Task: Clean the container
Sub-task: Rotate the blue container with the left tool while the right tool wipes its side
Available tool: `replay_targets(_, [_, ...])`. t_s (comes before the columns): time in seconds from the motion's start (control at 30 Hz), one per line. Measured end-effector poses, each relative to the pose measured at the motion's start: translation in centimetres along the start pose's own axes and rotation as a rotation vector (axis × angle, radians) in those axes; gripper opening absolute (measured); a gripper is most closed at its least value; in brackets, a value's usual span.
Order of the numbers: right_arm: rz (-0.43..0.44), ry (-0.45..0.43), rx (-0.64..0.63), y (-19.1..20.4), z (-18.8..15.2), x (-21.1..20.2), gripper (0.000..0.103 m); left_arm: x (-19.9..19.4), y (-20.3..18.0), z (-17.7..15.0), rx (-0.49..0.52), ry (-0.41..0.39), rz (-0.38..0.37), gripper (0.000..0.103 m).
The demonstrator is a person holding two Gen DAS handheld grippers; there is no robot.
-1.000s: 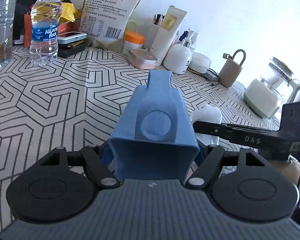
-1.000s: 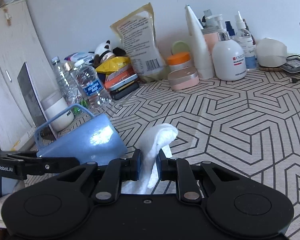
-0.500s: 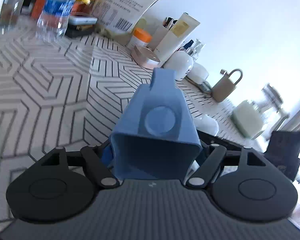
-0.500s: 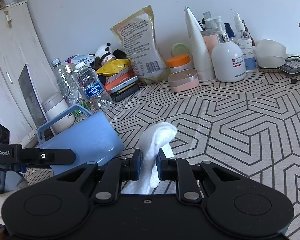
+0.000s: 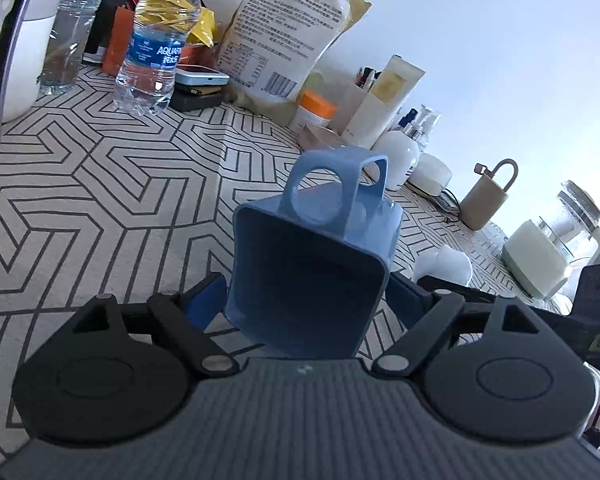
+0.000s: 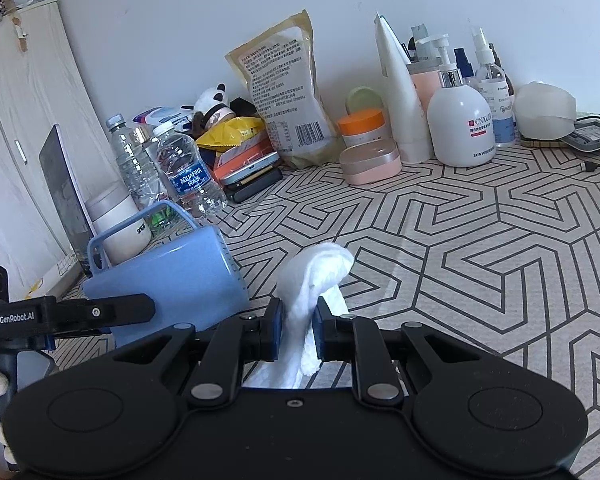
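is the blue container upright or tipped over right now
Tipped. The blue plastic container with a handle lies on its side in the left gripper, its flat base facing the left wrist camera and handle pointing away; its opening is hidden.

R gripper (image 6: 296, 334) clamped on white cloth (image 6: 314, 280), cloth sticking up between the fingers, tip folded over. Blue container (image 6: 168, 276) to its left, tipped on side, handle up-left, gripped by L gripper (image 6: 100, 314). Patterned table (image 6: 480, 248) below; water bottle (image 6: 188, 174) and lotion pump bottle (image 6: 460, 128) at back wall.
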State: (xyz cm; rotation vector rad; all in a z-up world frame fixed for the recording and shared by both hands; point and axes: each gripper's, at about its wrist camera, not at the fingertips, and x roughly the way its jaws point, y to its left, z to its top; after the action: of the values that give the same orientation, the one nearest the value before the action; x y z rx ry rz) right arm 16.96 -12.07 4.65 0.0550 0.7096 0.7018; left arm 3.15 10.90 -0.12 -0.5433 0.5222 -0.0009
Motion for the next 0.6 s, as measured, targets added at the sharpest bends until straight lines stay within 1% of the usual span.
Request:
replay_targets(0.1, [0.009, -0.023, 0.001, 0.0, 0.1, -0.4, 0.021, 0.1, 0.4, 0.1, -0.038, 0.063, -0.085, 0.085])
replay_targets(0.2, [0.027, -0.070, 0.003, 0.1, 0.4, -1.2, 0.021, 0.1, 1.0, 0.3, -0.119, 0.155, -0.175, 0.085])
replay_targets(0.23, [0.040, -0.089, 0.010, 0.0, 0.5, -1.5, 0.021, 0.1, 1.1, 0.4, -0.131, 0.177, -0.185, 0.085])
replay_targets(0.37, [0.150, -0.162, 0.061, -0.4, 0.8, -2.7, 0.021, 0.3, 0.9, 0.7, -0.152, 0.249, -0.193, 0.086])
replay_targets(0.43, [0.244, -0.191, 0.086, -0.5, 0.8, -3.0, 0.021, 0.3, 0.4, 0.7, -0.127, 0.254, -0.171, 0.086])
replay_targets(0.5, [0.316, -0.211, 0.076, 0.0, 0.9, -3.1, 0.021, 0.3, -0.1, 0.7, -0.096, 0.254, -0.144, 0.086])
replay_targets(0.53, [0.329, -0.209, 0.060, 0.3, 0.9, -3.0, 0.021, 0.3, -0.4, 0.7, -0.080, 0.254, -0.131, 0.087])
replay_targets(0.6, [0.313, -0.181, 0.021, 1.1, 0.9, -2.3, 0.021, 0.3, -0.9, 0.7, -0.049, 0.254, -0.104, 0.088])
